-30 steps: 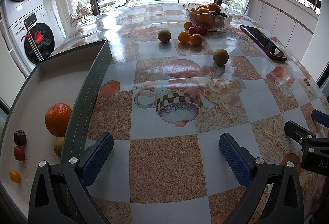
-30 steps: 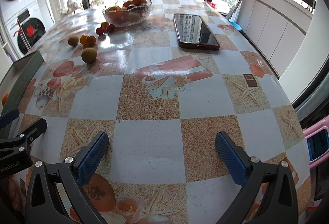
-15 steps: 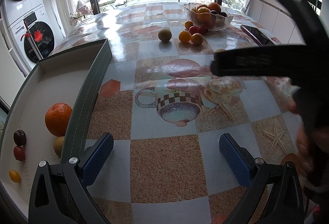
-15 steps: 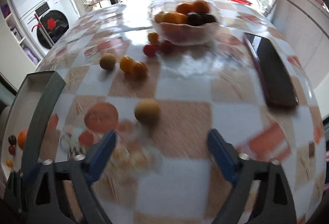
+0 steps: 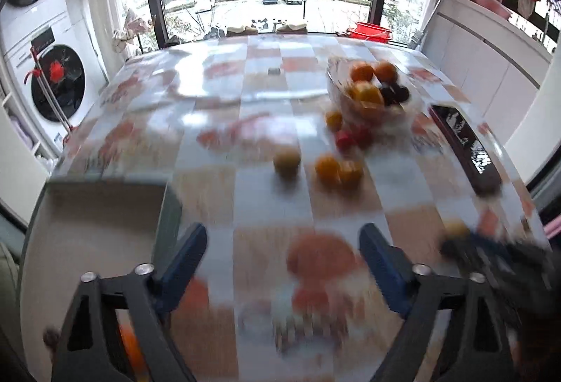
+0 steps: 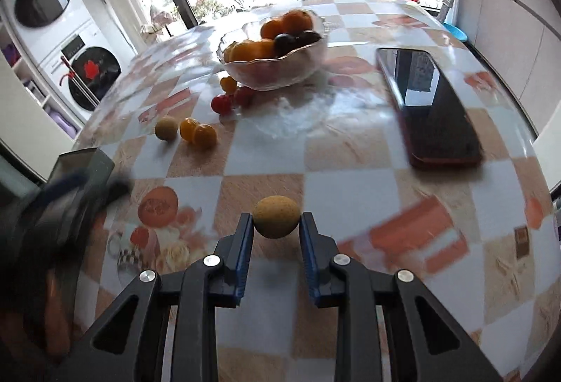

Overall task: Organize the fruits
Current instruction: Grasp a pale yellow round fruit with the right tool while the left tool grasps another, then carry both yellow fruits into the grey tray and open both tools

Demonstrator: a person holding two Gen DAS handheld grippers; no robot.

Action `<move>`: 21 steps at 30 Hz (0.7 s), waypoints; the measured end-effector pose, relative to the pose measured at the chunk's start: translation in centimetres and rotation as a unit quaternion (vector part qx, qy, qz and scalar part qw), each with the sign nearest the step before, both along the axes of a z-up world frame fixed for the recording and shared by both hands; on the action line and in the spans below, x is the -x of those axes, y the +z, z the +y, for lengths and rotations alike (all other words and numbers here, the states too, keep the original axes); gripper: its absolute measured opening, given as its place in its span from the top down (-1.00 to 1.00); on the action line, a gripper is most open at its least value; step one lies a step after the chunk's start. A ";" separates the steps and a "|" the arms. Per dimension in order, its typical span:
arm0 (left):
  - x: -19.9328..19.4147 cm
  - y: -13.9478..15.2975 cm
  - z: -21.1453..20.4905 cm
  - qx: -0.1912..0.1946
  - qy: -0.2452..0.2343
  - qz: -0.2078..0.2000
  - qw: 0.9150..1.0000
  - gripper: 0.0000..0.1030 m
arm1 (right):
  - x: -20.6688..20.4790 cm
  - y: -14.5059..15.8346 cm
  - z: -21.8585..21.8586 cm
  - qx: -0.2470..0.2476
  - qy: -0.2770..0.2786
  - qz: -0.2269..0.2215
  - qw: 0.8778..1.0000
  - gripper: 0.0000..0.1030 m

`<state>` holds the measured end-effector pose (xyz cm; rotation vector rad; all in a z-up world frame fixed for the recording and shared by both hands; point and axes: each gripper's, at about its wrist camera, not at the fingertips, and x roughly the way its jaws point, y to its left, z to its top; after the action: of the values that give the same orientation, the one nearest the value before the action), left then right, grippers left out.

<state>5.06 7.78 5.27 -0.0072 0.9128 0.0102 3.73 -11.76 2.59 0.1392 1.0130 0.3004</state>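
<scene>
The right tool [image 6: 276, 230] has just been closing onto the round yellow-brown fruit [image 6: 276, 216] on the checked table [image 6: 350, 150] – presumably bound for the grey-rimmed tray [image 5: 168, 210] – while the left tool [image 5: 284, 255], jaws narrowing, holds nothing.

— What carries it all?
— A table [image 6: 266, 150] under a checked cloth, with a glass bowl [image 6: 277, 66] standing on it.
— Around the bowl?
— Red and orange fruits [image 6: 210, 122] lie loose just beside it, a phone [image 6: 431, 108] to its right, a tray [image 5: 91, 241] well apart at the table's left edge.
</scene>
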 end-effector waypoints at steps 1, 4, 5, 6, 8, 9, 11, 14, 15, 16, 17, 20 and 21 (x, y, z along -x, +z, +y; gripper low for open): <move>-1.3 -0.4 -0.1 -0.016 -0.002 0.008 1.000 -0.56 | 0.3 0.1 -0.3 -0.003 0.000 0.000 1.000 0.43; -4.2 -1.7 -0.3 -0.043 -0.002 0.029 0.999 -0.39 | 1.6 0.1 -1.1 -0.015 0.003 -0.004 1.000 0.43; -4.7 -2.0 -0.2 -0.045 -0.004 0.034 0.998 -0.39 | 2.0 0.1 -1.2 -0.017 0.005 -0.005 1.000 0.43; -5.2 -2.3 -0.1 -0.045 -0.004 0.038 0.998 -0.39 | 2.3 0.1 -1.3 -0.020 0.007 -0.005 1.000 0.43; -6.0 -2.9 -0.1 -0.045 -0.004 0.040 0.998 -0.39 | 2.7 0.1 -1.4 -0.025 0.013 -0.005 1.000 0.43; -6.4 -3.1 -0.2 -0.045 -0.004 0.041 0.998 -0.39 | 2.7 0.0 -1.3 -0.026 0.015 -0.004 1.000 0.43; -6.6 -3.4 0.0 -0.046 -0.001 0.036 0.998 -0.39 | 3.0 0.0 -1.4 -0.027 0.019 -0.004 0.999 0.43; -7.0 -3.5 0.0 -0.022 -0.005 0.034 0.999 -0.15 | 3.4 0.1 -1.4 -0.029 0.020 -0.003 0.999 0.43; -7.0 -3.5 0.0 -0.010 -0.011 0.034 0.999 0.11 | 3.5 0.1 -1.5 -0.029 0.020 -0.002 0.999 0.43; -7.0 -3.4 -0.1 0.001 -0.019 0.034 0.999 0.36 | 3.4 0.1 -1.4 -0.029 0.020 -0.001 0.999 0.43; -6.9 -3.4 -0.4 0.001 -0.026 0.033 0.999 0.48 | 3.4 0.1 -1.4 -0.030 0.020 0.000 0.999 0.43; -6.3 -3.4 -0.9 -0.006 -0.030 0.031 0.999 0.48 | 3.7 0.1 -1.5 -0.033 0.019 0.004 0.999 0.43; -5.9 -3.3 -0.7 0.004 -0.031 0.035 0.999 0.48 | 3.9 0.1 -1.5 -0.033 0.019 0.006 0.999 0.43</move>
<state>10.94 7.04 1.96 0.0132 0.9819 -0.0515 -0.12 -13.21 2.73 0.1813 1.0183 0.3687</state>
